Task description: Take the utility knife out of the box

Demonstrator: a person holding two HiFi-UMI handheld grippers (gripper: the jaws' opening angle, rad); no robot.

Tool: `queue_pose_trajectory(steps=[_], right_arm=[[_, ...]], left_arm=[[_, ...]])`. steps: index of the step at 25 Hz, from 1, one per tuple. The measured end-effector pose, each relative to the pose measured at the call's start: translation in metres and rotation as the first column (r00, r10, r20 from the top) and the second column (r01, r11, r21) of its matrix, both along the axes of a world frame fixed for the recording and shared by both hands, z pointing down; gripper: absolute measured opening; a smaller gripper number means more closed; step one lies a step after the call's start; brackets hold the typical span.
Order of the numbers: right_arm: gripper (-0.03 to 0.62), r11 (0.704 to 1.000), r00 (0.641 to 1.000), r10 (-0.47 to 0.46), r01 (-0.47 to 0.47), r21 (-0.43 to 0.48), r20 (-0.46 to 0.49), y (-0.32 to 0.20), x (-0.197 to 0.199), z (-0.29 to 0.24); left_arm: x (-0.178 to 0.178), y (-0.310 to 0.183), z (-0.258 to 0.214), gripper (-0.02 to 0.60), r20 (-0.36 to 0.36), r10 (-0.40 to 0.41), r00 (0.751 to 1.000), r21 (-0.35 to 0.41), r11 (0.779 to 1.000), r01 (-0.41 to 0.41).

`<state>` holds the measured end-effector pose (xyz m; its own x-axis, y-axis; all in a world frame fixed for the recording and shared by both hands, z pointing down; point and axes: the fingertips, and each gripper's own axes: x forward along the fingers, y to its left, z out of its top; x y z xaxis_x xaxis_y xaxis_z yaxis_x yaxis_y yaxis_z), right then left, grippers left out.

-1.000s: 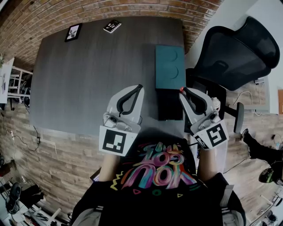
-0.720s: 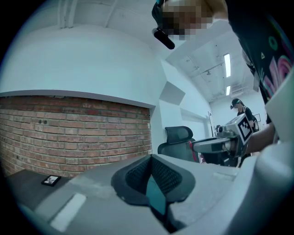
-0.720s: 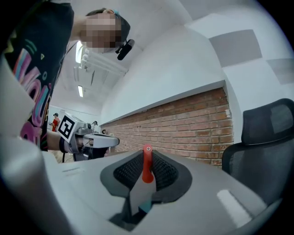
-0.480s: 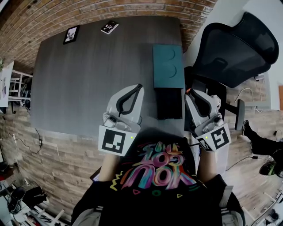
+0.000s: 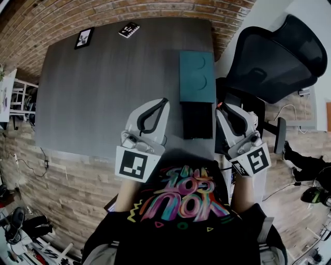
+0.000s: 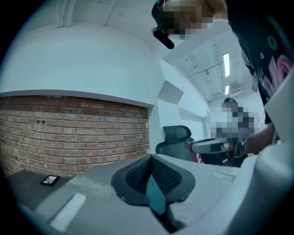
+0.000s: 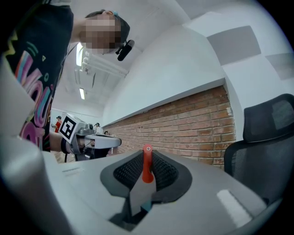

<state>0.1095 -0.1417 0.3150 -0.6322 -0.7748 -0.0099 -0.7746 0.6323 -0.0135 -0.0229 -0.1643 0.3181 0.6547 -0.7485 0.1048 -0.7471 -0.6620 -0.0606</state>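
Observation:
The box lies at the table's right side in the head view: a teal part [image 5: 197,76] with a black tray [image 5: 197,121] in front of it. My right gripper [image 5: 221,105] hovers just right of the tray, off the table's right edge. It is shut on the utility knife [image 7: 147,166], whose red end sticks up between the pads above a grey body. My left gripper [image 5: 165,101] sits left of the tray over the table, its jaws shut with nothing in them. In the left gripper view, teal shows through the slit under the left gripper [image 6: 149,158].
A black office chair [image 5: 279,57] stands right of the grey table [image 5: 103,93]. A small framed picture [image 5: 84,38] and a marker card [image 5: 129,29] lie at the table's far edge by the brick wall [image 5: 129,10]. Wooden floor surrounds the table.
My right gripper with the knife has shifted slightly right, away from the black tray's edge. The left gripper has stayed in place.

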Motion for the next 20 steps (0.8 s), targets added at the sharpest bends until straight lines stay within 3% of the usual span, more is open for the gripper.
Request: queue_pose_trajectory(steps=[20], right_arm=[[0.055,1.0,1.0,0.012,-0.012,-0.011,0.009,-0.0038,0.0026,0.0039]], left_arm=[[0.0031,-0.0014,0.0012,0.0,0.007,-0.011,1.0,-0.006,1.0,0.012]])
